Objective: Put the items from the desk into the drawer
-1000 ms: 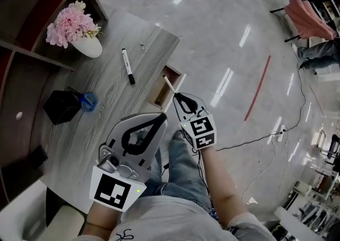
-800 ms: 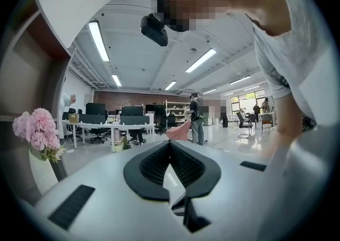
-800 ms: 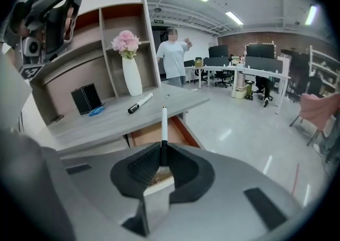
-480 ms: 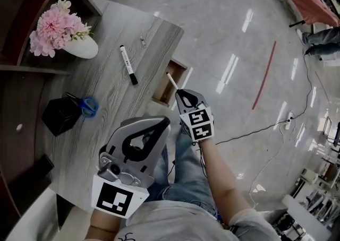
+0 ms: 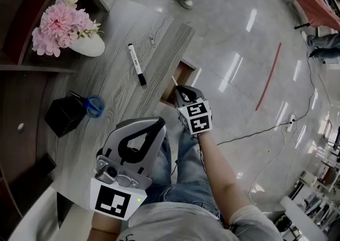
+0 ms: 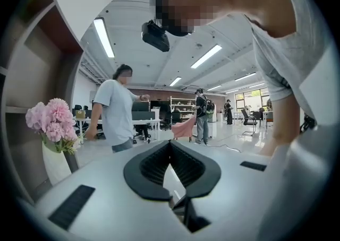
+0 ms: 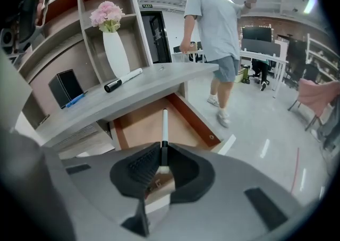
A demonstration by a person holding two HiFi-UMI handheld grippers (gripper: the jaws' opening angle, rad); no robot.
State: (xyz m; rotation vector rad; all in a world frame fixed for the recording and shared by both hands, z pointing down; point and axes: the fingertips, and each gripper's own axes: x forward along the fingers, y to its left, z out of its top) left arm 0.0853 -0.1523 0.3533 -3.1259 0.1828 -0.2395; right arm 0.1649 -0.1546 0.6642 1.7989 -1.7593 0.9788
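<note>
Pinching the thin white pen by its end, the right gripper holds it just above the open drawer. It looks light, stiff and slippery, so holding nearer its middle seems safer. The left gripper has its jaws pressed together on nothing, and the grey wood desk sits over the drawer, with shiny floor beyond.

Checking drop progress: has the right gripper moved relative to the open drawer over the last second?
Yes. The right gripper, shut on the white pen, has come forward toward the desk and now overlaps the near end of the open drawer.
</note>
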